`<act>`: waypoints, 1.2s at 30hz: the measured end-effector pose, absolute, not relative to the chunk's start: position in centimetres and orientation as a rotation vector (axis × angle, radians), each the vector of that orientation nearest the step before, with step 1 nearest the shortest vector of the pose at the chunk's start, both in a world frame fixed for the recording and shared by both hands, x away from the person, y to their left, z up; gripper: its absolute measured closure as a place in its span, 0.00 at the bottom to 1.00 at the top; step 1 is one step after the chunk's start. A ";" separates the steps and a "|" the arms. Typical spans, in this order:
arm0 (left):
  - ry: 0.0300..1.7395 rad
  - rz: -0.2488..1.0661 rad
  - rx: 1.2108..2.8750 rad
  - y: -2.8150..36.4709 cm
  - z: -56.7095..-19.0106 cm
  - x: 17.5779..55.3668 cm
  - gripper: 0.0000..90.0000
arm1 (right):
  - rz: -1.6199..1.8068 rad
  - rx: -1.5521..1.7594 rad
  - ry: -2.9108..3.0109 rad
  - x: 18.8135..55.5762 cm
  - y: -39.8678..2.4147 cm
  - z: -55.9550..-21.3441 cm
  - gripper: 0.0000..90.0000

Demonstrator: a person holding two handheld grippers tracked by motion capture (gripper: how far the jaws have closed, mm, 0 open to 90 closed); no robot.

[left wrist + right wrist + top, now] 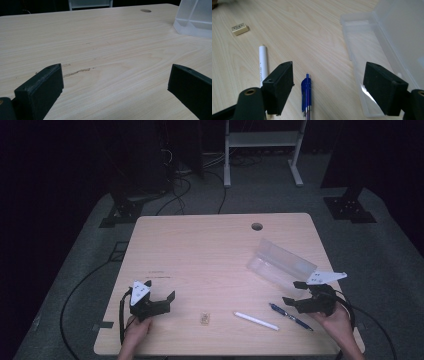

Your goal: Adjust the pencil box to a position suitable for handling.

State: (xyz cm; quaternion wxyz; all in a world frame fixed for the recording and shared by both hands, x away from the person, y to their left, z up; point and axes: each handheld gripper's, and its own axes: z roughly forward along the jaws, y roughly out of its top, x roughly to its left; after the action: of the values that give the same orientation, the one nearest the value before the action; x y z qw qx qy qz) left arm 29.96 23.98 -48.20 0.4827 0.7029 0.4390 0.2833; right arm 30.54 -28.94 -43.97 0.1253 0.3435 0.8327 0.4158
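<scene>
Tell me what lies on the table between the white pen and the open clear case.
The blue pen lies between the white pen and the clear case, as the right gripper view shows; the high view agrees.

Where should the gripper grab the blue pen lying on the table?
Best around the middle of the blue pen, coming straight down from above with the open right gripper. It lies flat on the light wooden table, slim and long, so the jaws should close across its barrel. The white pen beside it leaves little room.
</scene>
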 end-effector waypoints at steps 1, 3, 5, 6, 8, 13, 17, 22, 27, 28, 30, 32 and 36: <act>1.069 0.692 1.711 24.0 -48.2 29.9 0.00 | 1.205 0.998 2.430 30.8 -28.8 -44.0 0.26; 1.068 0.693 1.709 24.0 -48.2 29.9 0.00 | 1.203 0.996 2.437 31.1 -28.5 -44.0 0.26; 1.069 0.692 1.709 24.0 -48.2 29.9 0.00 | 1.202 0.998 2.447 31.4 -28.3 -43.9 0.26; 1.072 0.689 1.704 24.0 -48.2 30.0 0.00 | 1.198 0.989 2.454 31.8 -28.0 -43.8 0.26; 1.074 0.688 1.701 24.1 -48.2 30.0 0.00 | 1.196 0.988 2.454 32.1 -27.8 -43.7 0.26; 1.071 0.689 1.702 24.0 -48.2 30.0 0.00 | 1.195 0.991 2.475 32.8 -27.4 -43.6 0.26; 1.071 0.689 1.702 24.1 -48.2 30.0 0.00 | 1.192 0.983 2.488 33.8 -26.9 -43.3 0.25; 1.070 0.690 1.704 24.0 -48.2 29.9 0.00 | 1.181 0.974 2.497 34.4 -26.6 -43.2 0.24; 1.068 0.690 1.706 24.0 -48.2 29.9 0.00 | 1.169 0.971 2.517 35.1 -26.3 -43.2 0.24; 1.068 0.690 1.706 24.0 -48.2 29.9 0.00 | 1.168 0.967 2.517 35.2 -26.2 -43.2 0.24; 1.068 0.690 1.706 24.0 -48.2 29.9 0.00 | 1.168 0.962 2.517 35.6 -26.0 -43.3 0.24; 1.067 0.690 1.706 24.0 -48.2 29.9 0.00 | 1.163 0.968 2.520 35.8 -25.8 -43.3 0.24; 1.064 0.690 1.708 24.0 -48.2 29.9 0.00 | 1.138 0.959 2.529 36.3 -25.6 -43.5 0.24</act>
State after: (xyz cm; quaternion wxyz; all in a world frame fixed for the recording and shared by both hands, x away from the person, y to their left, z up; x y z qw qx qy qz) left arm 29.93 24.01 -48.20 0.4857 0.7017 0.4373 0.2836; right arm 36.32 -25.55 -43.51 0.1035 0.3251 0.8571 0.3859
